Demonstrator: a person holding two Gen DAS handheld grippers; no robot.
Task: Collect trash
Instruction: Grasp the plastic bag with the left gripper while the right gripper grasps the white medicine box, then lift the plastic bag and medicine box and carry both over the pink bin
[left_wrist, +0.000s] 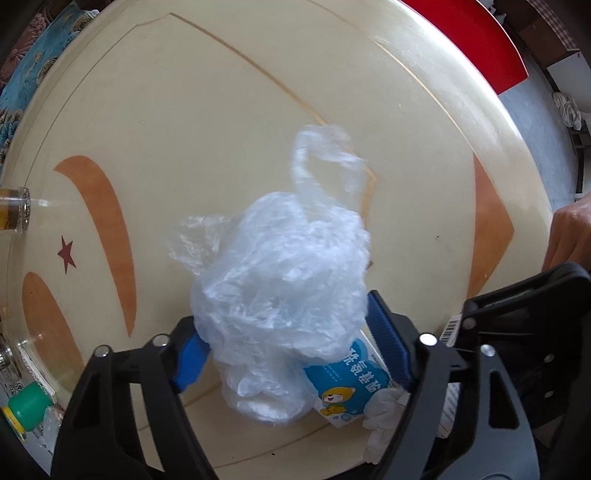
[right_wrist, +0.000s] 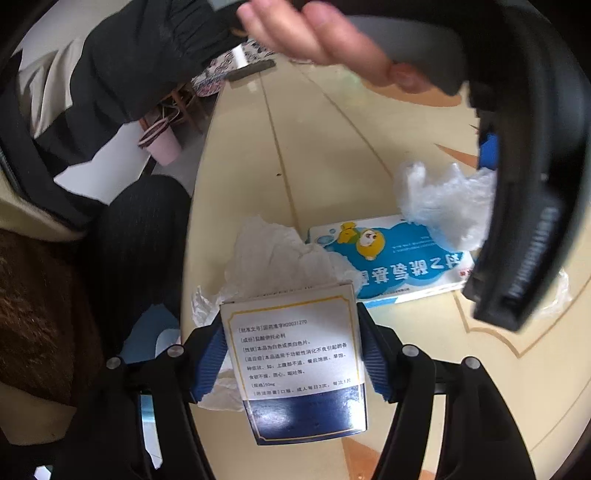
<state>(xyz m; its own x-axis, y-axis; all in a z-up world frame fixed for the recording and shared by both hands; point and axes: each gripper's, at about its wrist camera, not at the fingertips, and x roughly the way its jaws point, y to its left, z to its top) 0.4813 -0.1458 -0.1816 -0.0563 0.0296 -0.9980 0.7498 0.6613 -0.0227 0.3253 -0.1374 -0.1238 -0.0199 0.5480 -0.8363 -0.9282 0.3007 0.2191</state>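
**Two grabs, one pile**

Left gripper (left_wrist: 288, 354) squeezes the plastic bag (left_wrist: 280, 280); right gripper (right_wrist: 293, 365) clamps the white medicine box (right_wrist: 299, 354). Lift both straight up. The blue carton (right_wrist: 391, 266), at two o'clock from the box, stays on the table (left_wrist: 184, 110).

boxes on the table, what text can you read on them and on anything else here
white and navy box, in the right gripper: "50mg"; its Chinese print is too blurred to quote
blue cartoon box: large white Chinese characters, upside down, partly covered, not readable
barcode sticker: bars only, digits too small
plastic bag, between the left gripper fingers: none
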